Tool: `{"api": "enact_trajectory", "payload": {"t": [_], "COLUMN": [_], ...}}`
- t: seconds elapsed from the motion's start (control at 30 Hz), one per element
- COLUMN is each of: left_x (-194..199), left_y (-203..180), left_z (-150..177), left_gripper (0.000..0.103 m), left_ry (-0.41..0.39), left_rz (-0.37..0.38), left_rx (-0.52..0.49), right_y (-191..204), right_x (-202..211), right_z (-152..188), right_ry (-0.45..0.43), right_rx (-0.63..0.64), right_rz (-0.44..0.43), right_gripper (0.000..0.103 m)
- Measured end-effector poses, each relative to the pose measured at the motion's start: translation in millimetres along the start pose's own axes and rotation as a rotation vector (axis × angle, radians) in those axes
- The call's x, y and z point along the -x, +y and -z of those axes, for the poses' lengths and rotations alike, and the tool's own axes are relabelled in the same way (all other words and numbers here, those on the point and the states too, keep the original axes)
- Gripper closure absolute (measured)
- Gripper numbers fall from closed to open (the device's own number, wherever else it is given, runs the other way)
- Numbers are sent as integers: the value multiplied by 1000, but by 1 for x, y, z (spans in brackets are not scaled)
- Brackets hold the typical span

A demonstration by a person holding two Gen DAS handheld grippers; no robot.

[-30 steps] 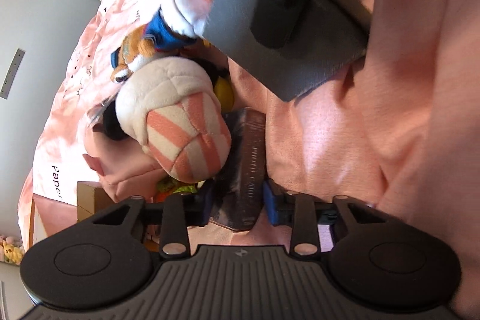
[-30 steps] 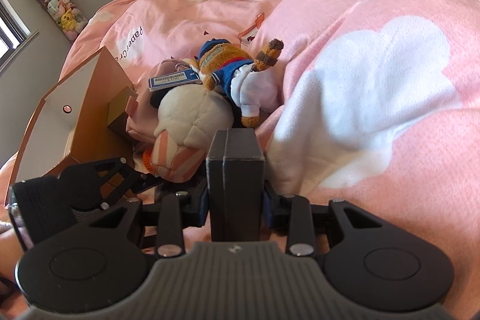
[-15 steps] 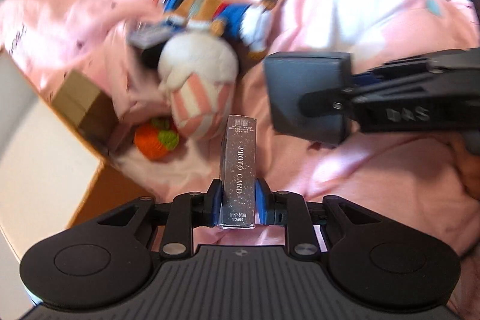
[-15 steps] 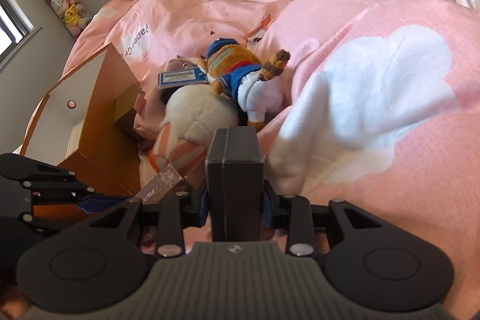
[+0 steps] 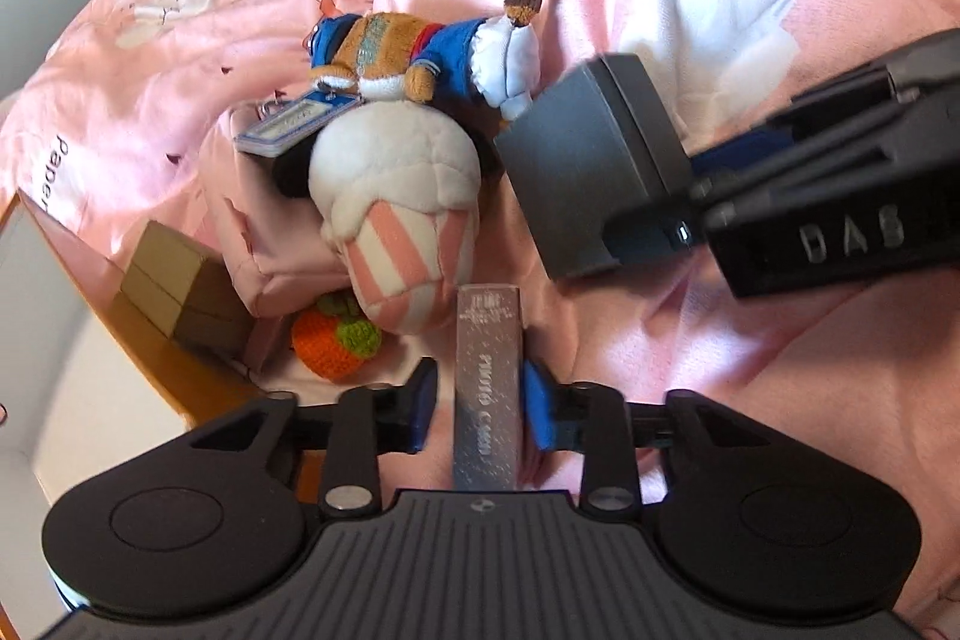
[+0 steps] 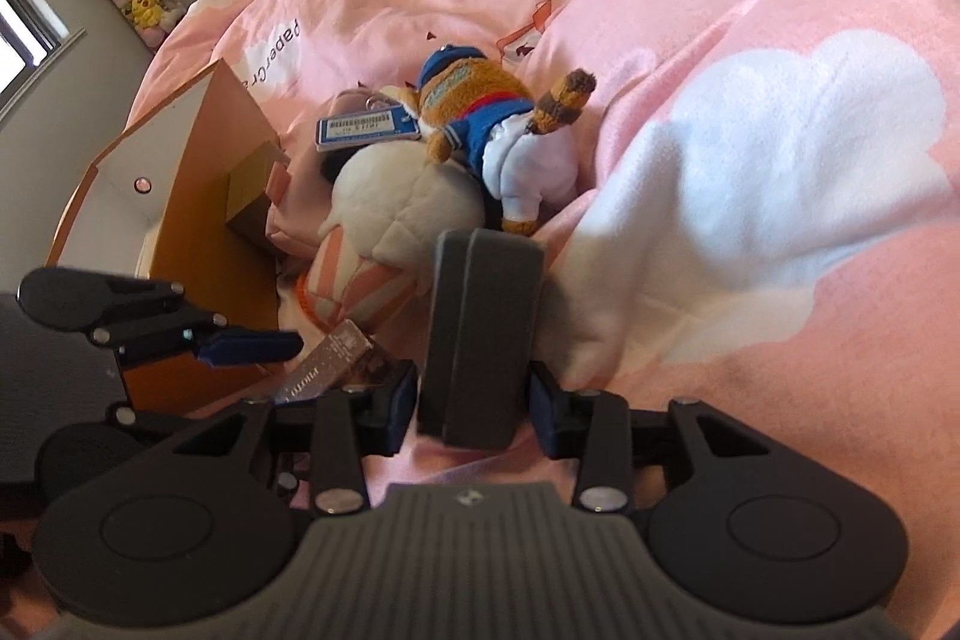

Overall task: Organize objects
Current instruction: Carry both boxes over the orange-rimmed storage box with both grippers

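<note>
Little is sorted: both grippers' fingers are spreading, the left gripper around a silver card box, the right gripper around a grey case; plush toys crowd the bed.

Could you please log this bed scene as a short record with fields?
surface: pink quilt
left gripper: jaws opening, silver photo card box between them
right gripper: jaws opening, dark grey box between them
toys: striped plush, fox plush, orange knitted fruit
container: open cardboard box
</note>
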State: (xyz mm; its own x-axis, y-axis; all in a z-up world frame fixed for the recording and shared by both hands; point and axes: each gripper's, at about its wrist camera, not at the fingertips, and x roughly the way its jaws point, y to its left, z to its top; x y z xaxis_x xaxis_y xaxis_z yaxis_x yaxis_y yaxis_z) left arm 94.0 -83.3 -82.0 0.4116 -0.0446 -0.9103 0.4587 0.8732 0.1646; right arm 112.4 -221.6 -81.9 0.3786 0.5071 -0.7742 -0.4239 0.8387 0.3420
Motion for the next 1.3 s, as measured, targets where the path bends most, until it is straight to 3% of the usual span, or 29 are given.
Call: {"api": "enact_trajectory", "payload": {"t": [0.03,0.23,0.5,0.63,0.77,0.9,1.03,1.3], "left_x": [0,15,81,117,142,150,138,98], "left_y": [1,7,44,69,96,125,150,178], "left_z": [0,11,26,35,47,60,73,94], "left_gripper": [76,77,78,78,78,77,78,78], "left_ry": [-2,-100,-329,-433,-498,-506,-462,-332], "left_rz": [7,20,111,96,33,-37,-97,-111], "left_rx": [10,80,282,387,470,557,640,724], "right_y": [0,8,41,68,104,138,171,210], "right_x": [0,2,40,60,73,71,50,-15], "right_z": [-1,-5,-24,-39,-55,-68,-71,-67], "right_ry": [-3,-12,-121,-190,-266,-281,-237,-75], "right_rx": [0,27,141,204,273,311,339,380], "right_rz": [0,19,59,26,-27,-118,-195,-209], "right_gripper": [58,64,67,68,68,68,68,68]}}
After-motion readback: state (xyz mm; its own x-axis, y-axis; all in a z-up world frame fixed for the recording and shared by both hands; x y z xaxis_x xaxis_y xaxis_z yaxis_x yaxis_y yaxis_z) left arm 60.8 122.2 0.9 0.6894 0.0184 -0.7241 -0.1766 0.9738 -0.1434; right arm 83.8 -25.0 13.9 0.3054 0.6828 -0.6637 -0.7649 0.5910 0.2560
